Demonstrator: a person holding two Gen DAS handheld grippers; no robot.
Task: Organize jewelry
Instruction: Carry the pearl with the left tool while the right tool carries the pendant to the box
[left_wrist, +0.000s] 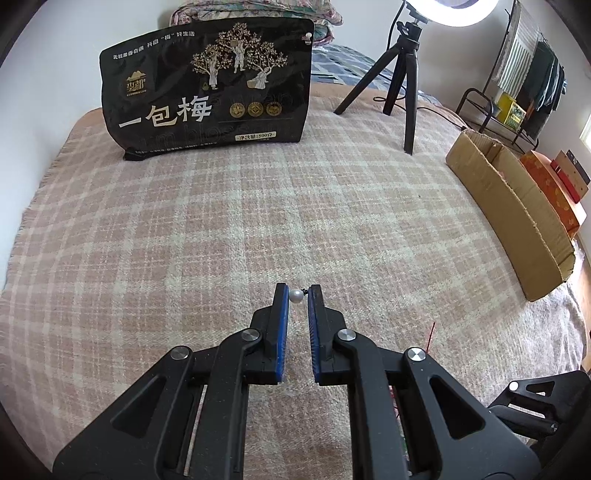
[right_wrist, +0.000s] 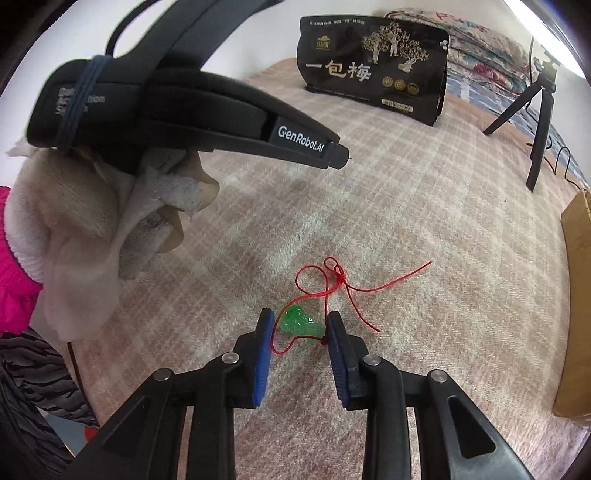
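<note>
Quick headcount from where I'm sitting: two grippers, my left gripper (left_wrist: 297, 295) and my right gripper (right_wrist: 301, 324). One pearl earring (left_wrist: 296, 296) with a tiny dark stud bit. One green pendant (right_wrist: 300, 325), strung on one red cord (right_wrist: 334, 280) with one knot in it. One black snack bag (left_wrist: 207, 88), one tripod (left_wrist: 400, 66) with one ring light (left_wrist: 454, 11), one open cardboard box (left_wrist: 513, 206), and one plaid blanket (left_wrist: 221, 221) under all of it.

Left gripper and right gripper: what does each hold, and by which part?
Left gripper pinches a pearl earring by its bead. Right gripper straddles the green pendant; no grip evident.
</note>
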